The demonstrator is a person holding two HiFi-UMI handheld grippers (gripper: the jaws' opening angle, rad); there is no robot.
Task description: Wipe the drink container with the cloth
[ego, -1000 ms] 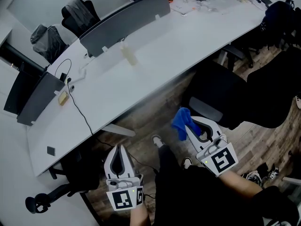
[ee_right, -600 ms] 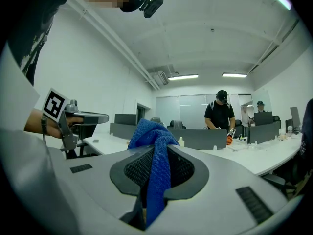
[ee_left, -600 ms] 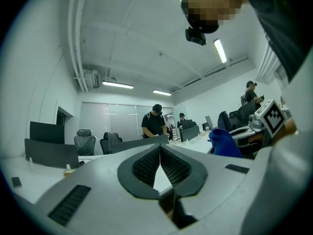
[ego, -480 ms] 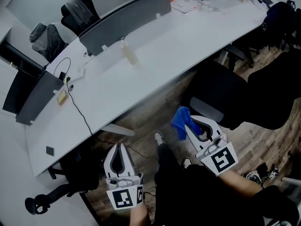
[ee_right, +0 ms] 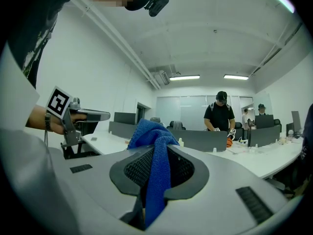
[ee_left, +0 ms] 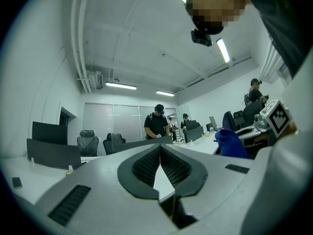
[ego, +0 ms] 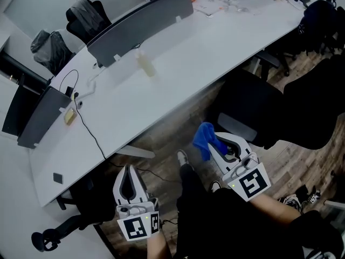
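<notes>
The right gripper [ego: 214, 147] pinched one blue cloth [ego: 204, 138] tight between its two jaws. The cloth was soft and knitted, bunched up above the tips and hanging down through the gap. The black pads [ee_right: 134, 168] on the jaws had a bumpy grid pattern. The left gripper [ego: 128, 170] had its two jaws pressed together with nothing between them. Both grippers were grey and rounded, and each one had a white cube with a black square marker on it, so there were two cubes. Both pointed level, toward the desk.

The drink container [ego: 145, 65] was one small pale bottle. It was on the long white desk [ego: 183, 74], near a dark grey divider panel [ego: 143, 23], well apart from both grippers. What was inside it could not be seen.

The desk was smooth and curved. A thin black cable [ego: 89, 125] ran across its left part. A black chair [ego: 253, 109] stood between the desk and the right gripper. The floor [ego: 167, 139] was brown wood planks. A person in black clothes and a cap [ee_right: 221, 112] stood far off behind another desk.
</notes>
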